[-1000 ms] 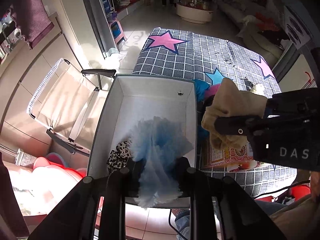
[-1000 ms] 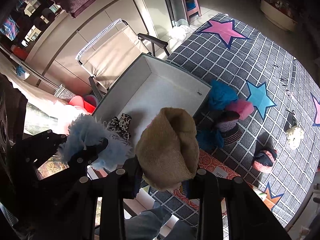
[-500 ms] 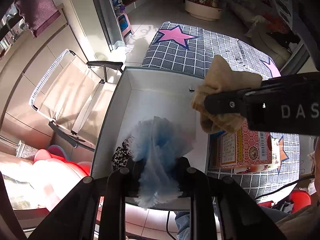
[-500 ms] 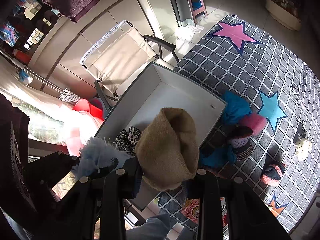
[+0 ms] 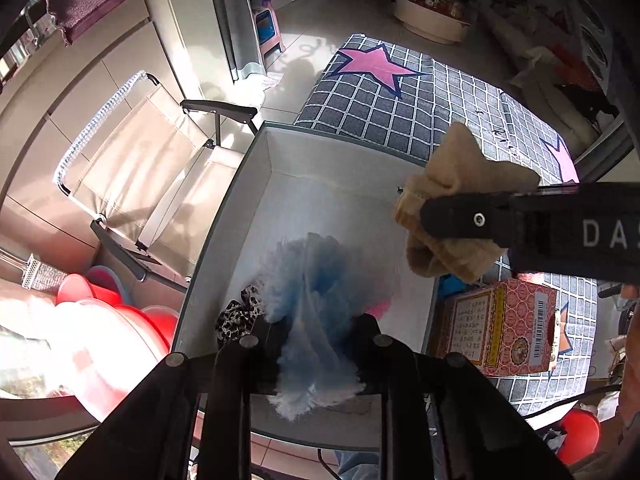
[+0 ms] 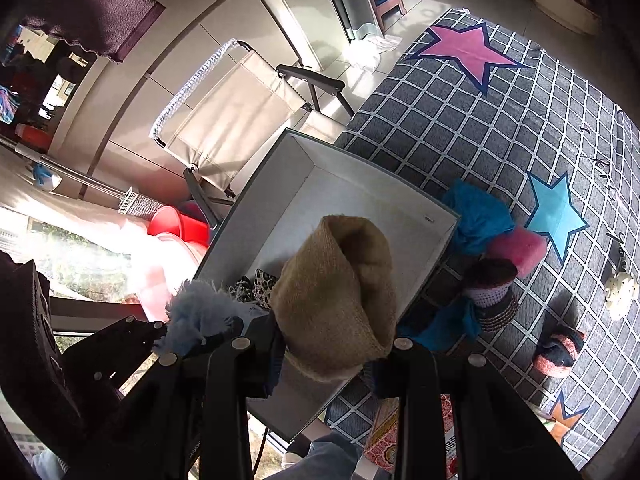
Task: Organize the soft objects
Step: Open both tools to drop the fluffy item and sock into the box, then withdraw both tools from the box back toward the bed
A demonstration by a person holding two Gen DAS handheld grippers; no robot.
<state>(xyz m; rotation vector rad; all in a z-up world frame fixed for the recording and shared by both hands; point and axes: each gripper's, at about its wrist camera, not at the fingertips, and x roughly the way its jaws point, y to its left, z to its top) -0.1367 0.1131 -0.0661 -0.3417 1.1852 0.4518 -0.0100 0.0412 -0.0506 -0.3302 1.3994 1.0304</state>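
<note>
Tan knit hat (image 6: 340, 300), clamped in the right tongs (image 6: 332, 354), hanging over the white storage box (image 6: 360, 184) near its right wall, opening turned up and away, long axis running forward along the fingers. Straight below and slightly left of it: bare box floor. So a short drop downward, judged the deciding relation, with little sideways travel needed.

Fluffy light-blue piece (image 5: 316, 320), pinched between the left tongs (image 5: 316, 340), also over the box, nearer its front wall, long axis likewise along the fingers, frayed end trailing back past the near rim. Left tongs nearer the box floor by the look of it, though depth hard to judge through the fisheye.

Inside the box, just left of the blue piece: a leopard-print item (image 5: 236, 316), and a sliver of something pink beside the blue fluff.

Outside the box, to its right, on the star-patterned grid cover (image 6: 500, 128): blue cloth (image 6: 480, 216), pink fuzzy hat (image 6: 520, 248), a dark striped hat (image 6: 492, 296), a pink-and-dark hat (image 6: 558, 350) farther right, a small cream item (image 6: 620, 290). Patterned pink carton (image 5: 500, 328) touching the box's right wall.
</note>
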